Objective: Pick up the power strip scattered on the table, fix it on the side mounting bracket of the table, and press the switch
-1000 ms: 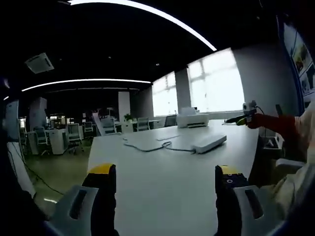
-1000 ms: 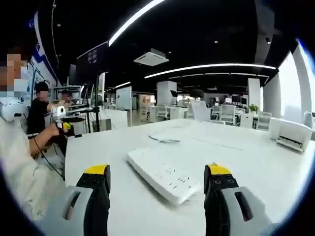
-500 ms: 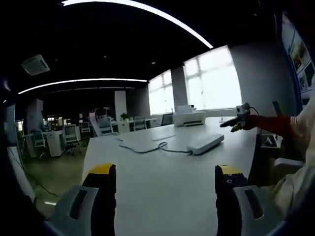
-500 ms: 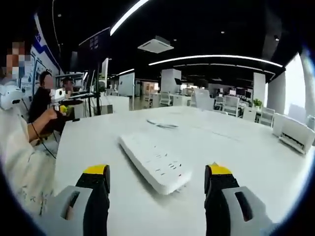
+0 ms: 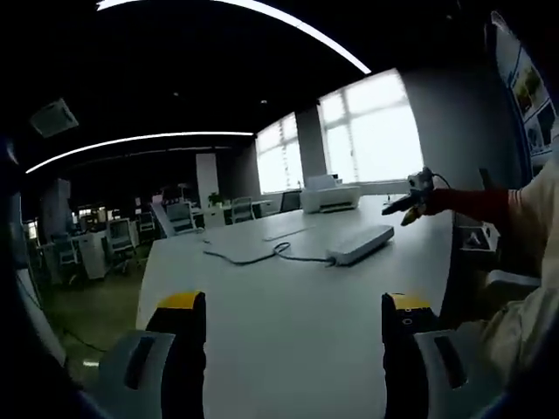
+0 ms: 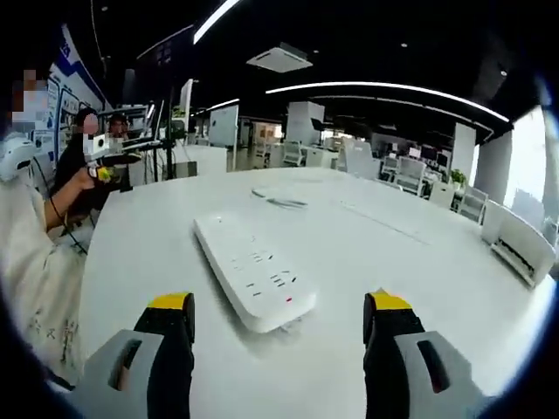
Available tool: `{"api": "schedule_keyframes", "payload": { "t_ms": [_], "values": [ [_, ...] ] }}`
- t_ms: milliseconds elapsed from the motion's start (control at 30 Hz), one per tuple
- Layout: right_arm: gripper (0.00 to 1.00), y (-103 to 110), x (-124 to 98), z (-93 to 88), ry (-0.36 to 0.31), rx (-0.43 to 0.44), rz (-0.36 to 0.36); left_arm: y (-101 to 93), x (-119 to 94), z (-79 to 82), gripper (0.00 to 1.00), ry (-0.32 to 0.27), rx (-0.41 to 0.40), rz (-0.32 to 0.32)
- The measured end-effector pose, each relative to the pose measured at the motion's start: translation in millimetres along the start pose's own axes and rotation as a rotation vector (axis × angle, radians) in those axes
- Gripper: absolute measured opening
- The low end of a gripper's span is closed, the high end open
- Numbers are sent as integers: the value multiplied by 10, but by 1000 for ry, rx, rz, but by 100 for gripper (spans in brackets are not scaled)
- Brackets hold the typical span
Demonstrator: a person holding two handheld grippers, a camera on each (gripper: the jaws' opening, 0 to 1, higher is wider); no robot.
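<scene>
The power strip point(image 6: 254, 272) is lying flat on the white table point(image 6: 419, 288), a long white bar with rows of sockets on top and a small red spot near the end that is facing the camera. In the right gripper view it is sitting just ahead of the right gripper point(image 6: 279, 314), running from the centre toward 11 o'clock, and its near end is lying between the two yellow-tipped jaws but apart from them. These jaws are standing wide apart and holding nothing.

In the left gripper view the same strip point(image 5: 360, 244) is lying far off at about 1 o'clock, with its thin cable point(image 5: 253, 254) trailing over the table toward 10 o'clock. The left gripper point(image 5: 284, 312) is also standing wide apart and grasping nothing, well apart from the strip.

I am judging the strip as light, stiff and hard, with smooth plastic that may be slipping between the pads. The long sides seem the best place to take hold, across the narrow width near the middle. The cable is soft and will probably be dragging behind.
</scene>
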State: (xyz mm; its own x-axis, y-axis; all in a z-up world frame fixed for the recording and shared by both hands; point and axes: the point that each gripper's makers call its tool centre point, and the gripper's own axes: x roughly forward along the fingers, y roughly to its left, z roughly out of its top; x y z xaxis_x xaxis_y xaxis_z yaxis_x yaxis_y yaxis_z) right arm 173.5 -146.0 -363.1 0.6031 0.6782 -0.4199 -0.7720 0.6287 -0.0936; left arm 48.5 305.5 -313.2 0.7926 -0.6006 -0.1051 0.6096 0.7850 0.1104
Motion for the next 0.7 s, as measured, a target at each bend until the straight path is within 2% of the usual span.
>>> {"api": "schedule_keyframes", "payload": {
  "t_ms": [167, 267, 433, 700],
  "values": [
    [75, -28, 67, 6, 36, -31, 14, -32, 46, 9, 86, 8, 12, -15],
    [75, 40, 138, 16, 52, -51, 44, -20, 49, 12, 86, 5, -1, -16],
    [74, 24, 253, -77, 112, -73, 74, 13, 42, -16, 86, 13, -6, -10],
    [71, 24, 365, -105, 114, -65, 109, 67, 18, -71, 86, 23, -22, 4]
  ]
}}
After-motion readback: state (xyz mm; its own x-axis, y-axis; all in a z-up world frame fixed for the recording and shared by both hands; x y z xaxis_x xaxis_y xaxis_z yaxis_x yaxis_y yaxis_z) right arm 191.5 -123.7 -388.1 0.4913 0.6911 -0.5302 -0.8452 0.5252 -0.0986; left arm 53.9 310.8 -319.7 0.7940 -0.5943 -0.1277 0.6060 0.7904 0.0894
